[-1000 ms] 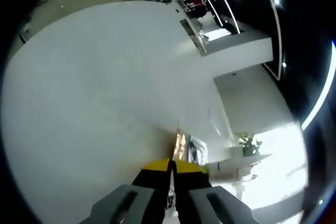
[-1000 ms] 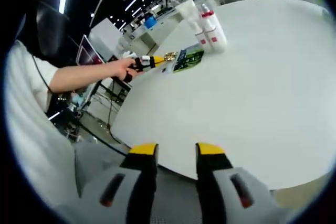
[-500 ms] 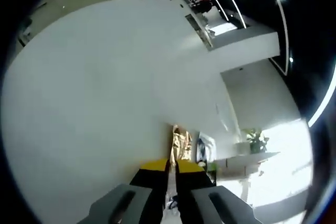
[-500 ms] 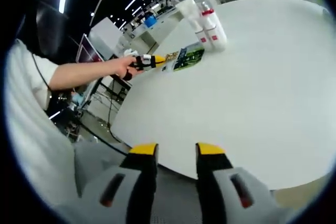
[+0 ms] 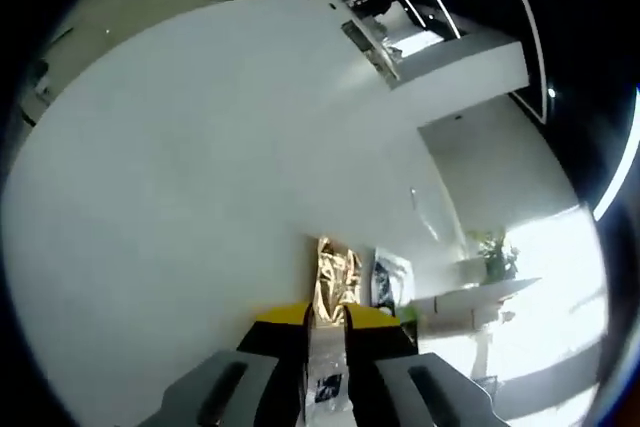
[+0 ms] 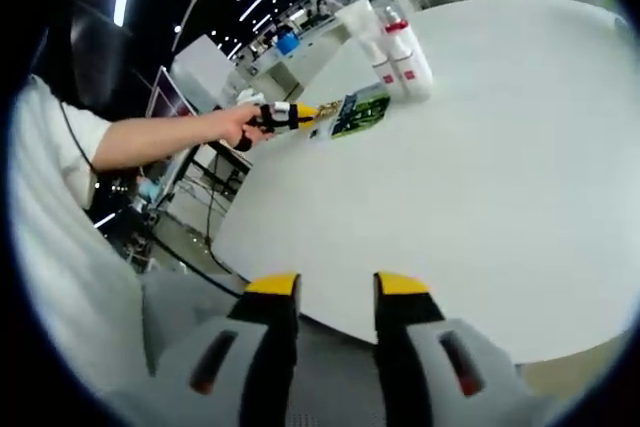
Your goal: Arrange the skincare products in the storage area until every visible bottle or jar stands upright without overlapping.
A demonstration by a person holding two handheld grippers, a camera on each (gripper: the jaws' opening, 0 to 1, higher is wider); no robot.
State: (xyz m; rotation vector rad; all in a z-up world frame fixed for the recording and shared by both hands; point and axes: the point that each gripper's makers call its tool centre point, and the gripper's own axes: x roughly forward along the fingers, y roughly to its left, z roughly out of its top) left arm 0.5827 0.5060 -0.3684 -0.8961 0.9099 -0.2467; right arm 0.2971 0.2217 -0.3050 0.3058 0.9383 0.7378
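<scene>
My left gripper (image 5: 325,315) holds a slim tube with a crumpled gold-foil top (image 5: 335,282). The tube fills the narrow gap between the jaws and lies low over the white round table (image 5: 200,177). Just right of it lies a flat dark green packet (image 5: 390,282). In the right gripper view a person's hand holds the left gripper (image 6: 300,113) beside the same green packet (image 6: 362,110). Two white bottles with red labels (image 6: 400,57) stand side by side behind it. My right gripper (image 6: 336,285) hangs open off the table's near edge, with nothing between its jaws.
The person's arm (image 6: 160,142) reaches in from the left over the table edge. Desks, monitors and shelves (image 6: 270,47) stand beyond the table. A potted plant (image 5: 492,252) and a low white bench sit past the far rim.
The gap between my left jaws has widened, and more of the gold-topped tube shows between them. The left view has shifted slightly. The right gripper has stayed still.
</scene>
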